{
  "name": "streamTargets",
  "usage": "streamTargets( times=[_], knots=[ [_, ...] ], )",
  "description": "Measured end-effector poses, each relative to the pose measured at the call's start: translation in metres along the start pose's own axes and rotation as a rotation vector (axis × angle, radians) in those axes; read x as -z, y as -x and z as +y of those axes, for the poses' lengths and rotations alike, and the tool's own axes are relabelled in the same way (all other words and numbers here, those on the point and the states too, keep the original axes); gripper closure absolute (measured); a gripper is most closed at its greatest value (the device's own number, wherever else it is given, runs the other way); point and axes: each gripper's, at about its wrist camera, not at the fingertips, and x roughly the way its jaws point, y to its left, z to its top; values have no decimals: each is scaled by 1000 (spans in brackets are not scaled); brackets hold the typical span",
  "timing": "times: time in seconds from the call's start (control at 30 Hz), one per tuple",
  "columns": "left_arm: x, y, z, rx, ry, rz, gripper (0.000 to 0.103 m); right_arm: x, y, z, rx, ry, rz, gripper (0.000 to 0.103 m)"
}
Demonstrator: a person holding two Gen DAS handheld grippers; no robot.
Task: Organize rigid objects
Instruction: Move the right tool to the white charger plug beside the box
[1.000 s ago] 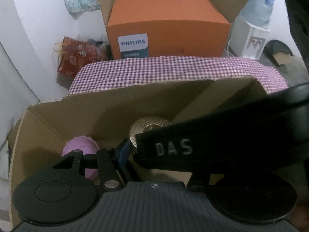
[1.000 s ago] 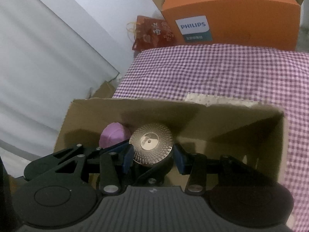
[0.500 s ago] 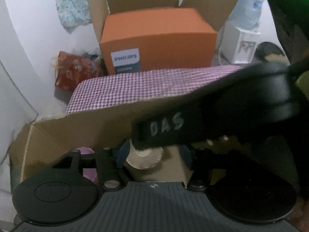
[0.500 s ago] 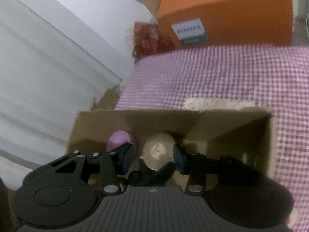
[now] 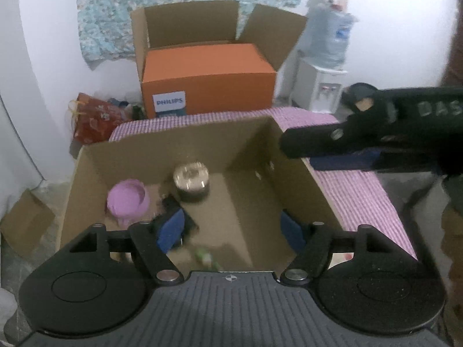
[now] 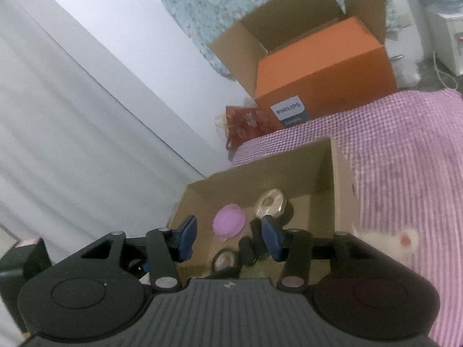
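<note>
The left gripper (image 5: 233,231) hung over the open box (image 5: 292,156), its jaws opening with nothing between them. The right gripper (image 6: 228,240) was above the box's near edge, jaws also opening and empty; in the left view it reached in from the right.

Inside the box (image 6: 341,167), a gold-lidded jar (image 5: 191,180) stood upright near the back wall, with a pink jar (image 5: 128,199) beside it to the left, slightly apart. Small dark items lay nearer the front, too blurred to identify.

The box sat on a checked cloth (image 6: 405,150). Beyond it stood an orange box (image 5: 208,78).
</note>
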Motion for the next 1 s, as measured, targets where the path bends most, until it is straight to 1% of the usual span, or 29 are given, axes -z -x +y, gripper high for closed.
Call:
streamTargets(
  times=[0.07, 0.13, 0.27, 0.37, 0.47, 0.53, 0.63, 0.77, 0.9, 1.0],
  knots=[
    [18, 15, 1, 6, -13, -11, 27, 22, 15, 3, -13, -4, -16, 47],
    [35, 26, 1, 14, -16, -17, 26, 40, 21, 4, -22, -19, -15, 46],
    [72, 42, 2, 27, -44, -24, 25, 76, 18, 4, -32, -60, 26, 46],
    [99, 41, 6, 16, -54, -30, 25, 97, 6, 6, -32, -73, 72, 46],
    [120, 29, 12, -4, -41, -24, 25, 114, -6, 8, -20, -87, 120, 46],
    [131, 18, 13, -36, -44, -22, 25, 120, -18, 8, -7, -90, 147, 47],
    [143, 1, 12, -61, -70, -21, 28, 124, -35, 8, 19, -84, 169, 47],
    [151, -16, 13, -69, -84, -26, 32, 123, -54, 5, 50, -81, 186, 51],
    [151, -25, 17, -55, -77, -32, 37, 125, -72, -1, 61, -81, 206, 55],
    [151, -30, 19, -53, -74, -38, 40, 125, -86, -3, 71, -83, 225, 56]
  ],
)
